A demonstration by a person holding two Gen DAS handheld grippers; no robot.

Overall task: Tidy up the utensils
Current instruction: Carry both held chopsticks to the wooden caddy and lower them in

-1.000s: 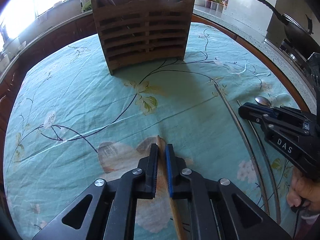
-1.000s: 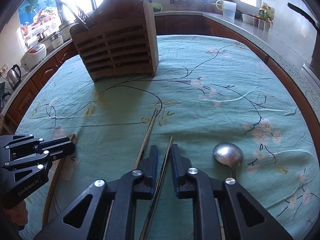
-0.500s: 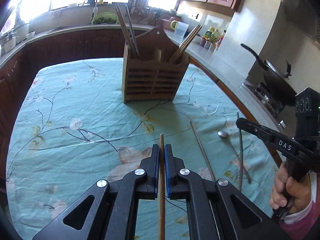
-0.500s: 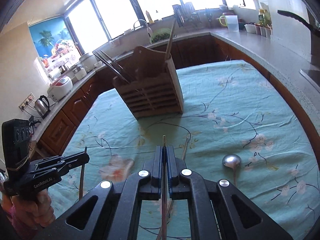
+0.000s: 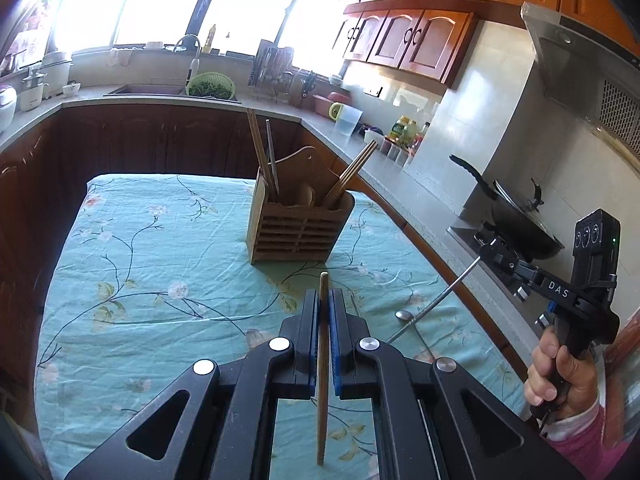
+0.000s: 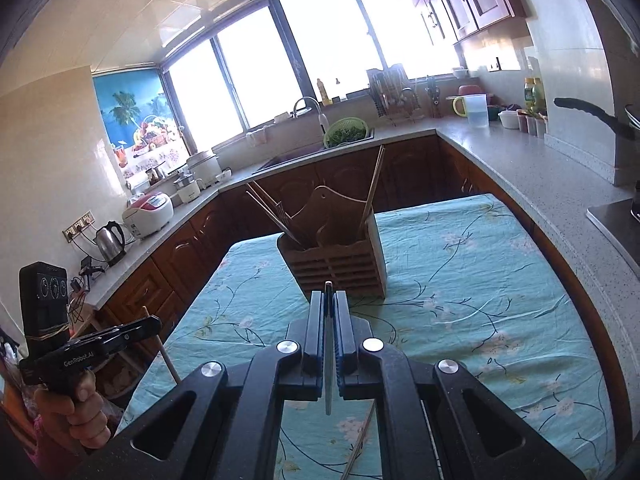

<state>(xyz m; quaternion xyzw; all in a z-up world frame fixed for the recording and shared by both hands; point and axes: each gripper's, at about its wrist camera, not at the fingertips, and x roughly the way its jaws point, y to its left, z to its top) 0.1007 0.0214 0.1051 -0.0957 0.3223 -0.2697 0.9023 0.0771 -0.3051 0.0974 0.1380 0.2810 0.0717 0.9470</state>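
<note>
Left wrist view shows the left gripper [image 5: 324, 312] squeezed tight on a wooden chopstick [image 5: 322, 364], with the stick running straight along the gap and its tip poking out toward 12 o'clock. It is held that way, I think, so the tip can lead the way into the wooden holder [image 5: 298, 226], which stands up the cloth at 12 o'clock, well apart from the gripper. That holder already has chopsticks in two places: some lean to 11 o'clock in its left part, and some lean to 1 o'clock in its right part. They lean because they are long and only their bottoms are caught inside. At 3 o'clock the right gripper [image 5: 490, 254] is pinched on a thin metal chopstick [image 5: 434, 302], which slants down toward 8 o'clock. A spoon [image 5: 405, 315] lies on the green flowery tablecloth [image 5: 140, 280] at about 4 o'clock from the holder, not picked up yet. Right wrist view shows the same metal stick [image 6: 328, 352] gripped edge-on between the closed fingers, pointing at the holder [image 6: 340, 264] just ahead at 12 o'clock. Another stick lies on the cloth under the gripper, near 6 o'clock. Both hands are up off the table, so both sticks look ready to go in.
</note>
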